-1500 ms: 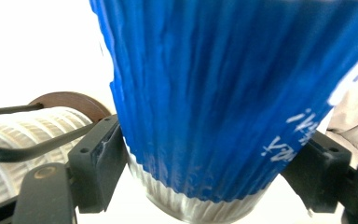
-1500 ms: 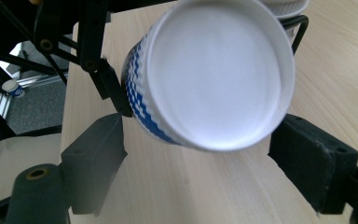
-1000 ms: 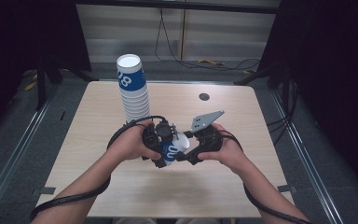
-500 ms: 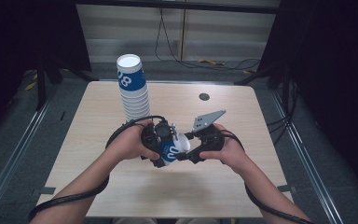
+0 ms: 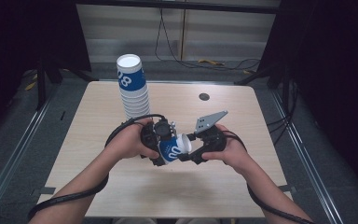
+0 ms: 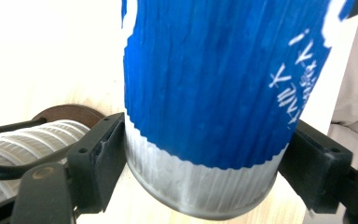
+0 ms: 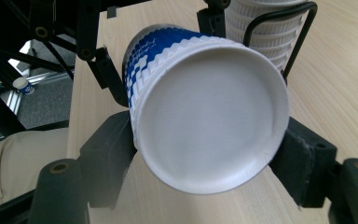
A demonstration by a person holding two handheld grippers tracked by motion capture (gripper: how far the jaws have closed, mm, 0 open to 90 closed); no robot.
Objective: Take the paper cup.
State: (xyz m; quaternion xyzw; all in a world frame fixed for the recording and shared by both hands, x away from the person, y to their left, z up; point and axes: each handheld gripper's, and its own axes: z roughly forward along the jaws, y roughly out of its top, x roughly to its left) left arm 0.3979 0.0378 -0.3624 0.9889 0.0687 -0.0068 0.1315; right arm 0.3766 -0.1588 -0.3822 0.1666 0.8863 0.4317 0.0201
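Observation:
A blue and white paper cup (image 5: 171, 150) lies on its side in the air above the table (image 5: 214, 196), between both hands. My left gripper (image 5: 158, 142) is shut across it: in the left gripper view (image 6: 200, 163) the pads press the ribbed white band of the cup (image 6: 214, 84). My right gripper (image 5: 187, 149) meets it from the right. Its jaws have just been closing, and in the right gripper view (image 7: 205, 158) they clamp either side of the white base of the cup (image 7: 209, 121).
A tall stack of matching cups (image 5: 133, 91) stands at the table's far left, just behind my left hand, and its ribbed rims (image 7: 265, 23) lie beyond the held cup. A small dark round cap (image 5: 204, 96) sits near the far edge.
The right gripper's jaws have drawn in onto the cup's white end. Both hands and the cup stay where they were.

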